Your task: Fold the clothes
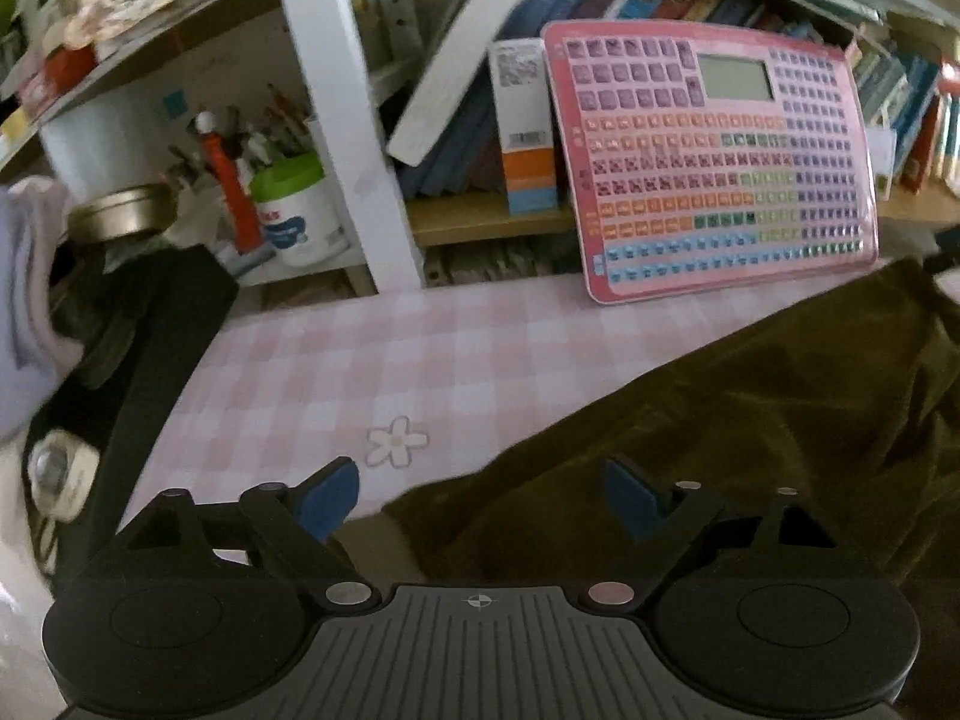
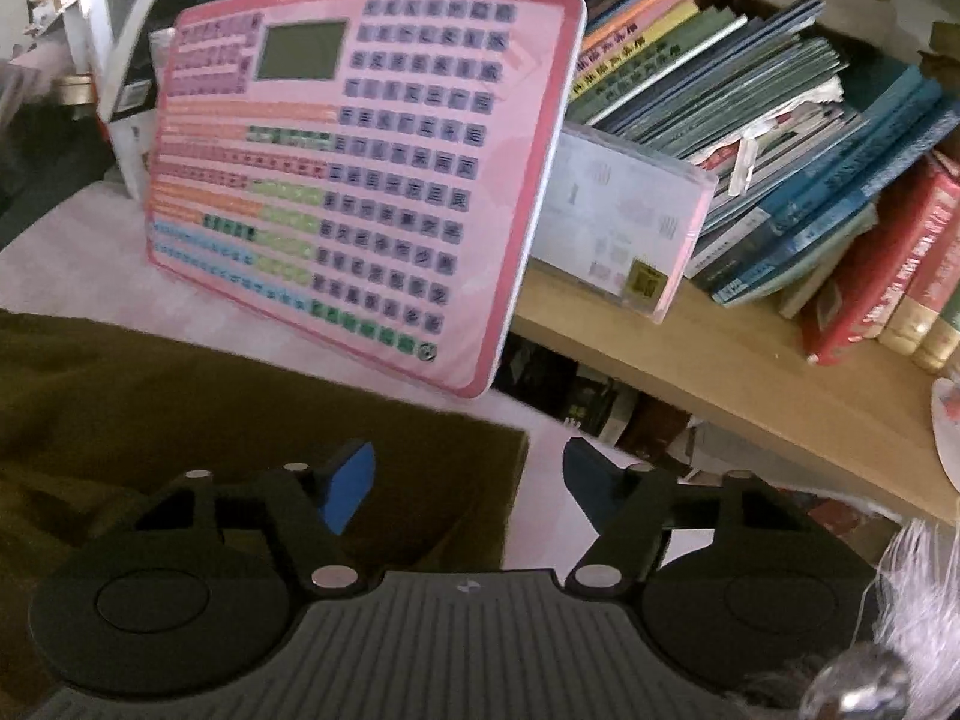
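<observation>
We're in a home study/kid's rm: crowded bookshelf (image 2: pixel 780 138), pink learning tablet (image 1: pixel 714 162), pen pot (image 1: pixel 294 210), pink checked tablecloth (image 1: pixel 360 372).

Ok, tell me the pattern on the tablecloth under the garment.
Pink and white checks with a white flower on the tablecloth; the left wrist view shows it best.

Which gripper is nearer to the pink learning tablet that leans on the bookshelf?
Right, probably. The right gripper is over the garment's corner, just below the pink tablet. The left gripper is at the garment's other edge, bare tablecloth lying before the tablet.
</observation>
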{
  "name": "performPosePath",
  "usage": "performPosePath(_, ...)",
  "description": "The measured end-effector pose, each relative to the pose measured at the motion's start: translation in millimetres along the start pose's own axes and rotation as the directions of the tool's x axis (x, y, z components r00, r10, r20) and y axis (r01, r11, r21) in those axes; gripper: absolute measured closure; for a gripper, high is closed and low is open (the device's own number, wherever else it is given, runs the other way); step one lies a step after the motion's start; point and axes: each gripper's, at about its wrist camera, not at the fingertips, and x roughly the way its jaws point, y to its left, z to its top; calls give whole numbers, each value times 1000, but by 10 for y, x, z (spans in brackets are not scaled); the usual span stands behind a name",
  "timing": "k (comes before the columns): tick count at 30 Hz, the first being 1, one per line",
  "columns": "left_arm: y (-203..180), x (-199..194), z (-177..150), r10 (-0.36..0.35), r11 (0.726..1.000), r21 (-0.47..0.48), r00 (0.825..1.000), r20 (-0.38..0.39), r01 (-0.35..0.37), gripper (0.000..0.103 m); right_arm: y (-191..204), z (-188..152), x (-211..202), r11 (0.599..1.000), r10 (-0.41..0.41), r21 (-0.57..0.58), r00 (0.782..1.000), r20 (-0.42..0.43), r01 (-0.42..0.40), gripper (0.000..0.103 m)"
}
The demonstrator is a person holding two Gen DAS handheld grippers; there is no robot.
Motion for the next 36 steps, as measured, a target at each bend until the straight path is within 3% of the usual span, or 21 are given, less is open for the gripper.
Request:
performPosePath(11, 23, 524, 68, -57, 986, 151, 992, -116, 75, 20, -222, 21, 460, 998, 57, 0, 994, -89, -57, 46)
performPosePath(17, 157, 633, 40, -109, 986, 110, 986, -123, 122, 17, -243, 0, 499, 996, 84, -22, 993, -87, -86, 50)
performPosePath(20, 238, 670, 39, -152, 985, 59, 980, -131, 161, 19, -238, 0, 487, 995, 96, -24, 992, -80, -98, 60)
performPosePath(22, 311, 695, 46, -200, 979, -3, 969, -144, 202, 29, -235, 13, 479, 995, 97, -11, 992, -82, -98, 78)
performPosePath(23, 324, 698, 58, -220, 975, -15, 964, -148, 220, 32, -232, 17, 472, 995, 100, -1, 991, -86, -100, 82)
performPosePath(24, 308, 687, 70, -231, 972, -4, 961, -149, 233, 44, -226, 14, 462, 994, 105, 9, 990, -92, -105, 88)
performPosePath(25, 277, 666, 84, -247, 968, 12, 957, -152, 252, 64, -213, 8, 445, 994, 109, 23, 989, -97, -107, 91)
performPosePath(27, 196, 615, 116, -262, 961, 49, 952, -160, 272, 87, -191, -14, 363, 995, 90, 43, 992, -88, -86, 92)
performPosePath(28, 143, 581, 127, -242, 963, 80, 958, -156, 256, 95, -180, -24, 320, 996, 79, 53, 993, -82, -75, 94)
performPosePath(30, 81, 479, 145, -197, 968, 134, 973, -118, 212, 100, -156, -23, 161, 996, 49, 71, 999, -23, -47, 94)
performPosePath(32, 119, 320, 164, -185, 975, 117, 981, -50, 190, 100, -111, -16, -77, 996, 17, 86, 998, 56, -22, 95)
performPosePath(36, 137, -57, 133, -195, 974, 130, 979, 60, 186, 100, 29, -74, -554, 997, -47, 73, 986, 159, 35, 95)
